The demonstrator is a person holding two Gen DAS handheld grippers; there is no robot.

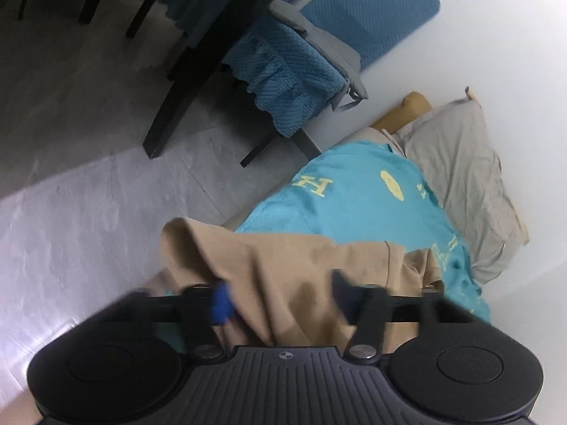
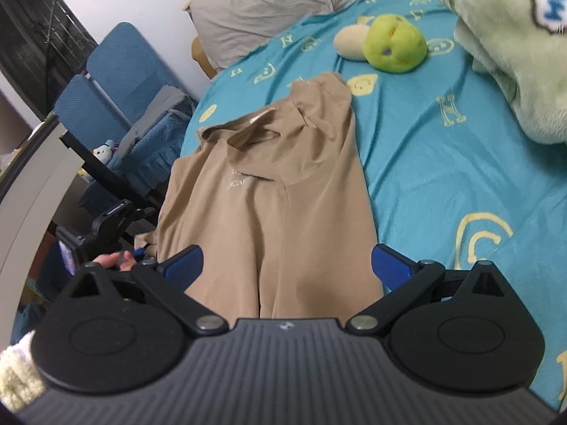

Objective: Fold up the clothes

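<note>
**Tan shirt on a turquoise bed, one edge bunched between the left jaws**

The right wrist view takes in the whole tan shirt (image 2: pixel 269 184), lying on the turquoise sheet (image 2: pixel 443 163) near the bed's left edge, its long axis running from the camera toward the grey pillow (image 2: pixel 269 7), collar end farthest away. A green plush toy (image 2: pixel 393 44) and a fluffy pale-green blanket (image 2: pixel 514 46) lie beyond it on the sheet, both well apart from the shirt. The right gripper (image 2: pixel 287 265) hangs over the near hem with its blue pads spread wide, released, nothing pinched between them.

The left wrist view gives what that view barely shows (there, only a hand (image 2: pixel 118 260) at the shirt's left corner): the left gripper (image 1: pixel 280 297) with shirt fabric bunched between its fingers, jaws narrowed around the cloth, though blur hides whether the pads actually press on it. Beyond it are grey floor (image 1: pixel 88 184) and a blue-covered chair (image 1: pixel 312 60) beside the bed.
</note>
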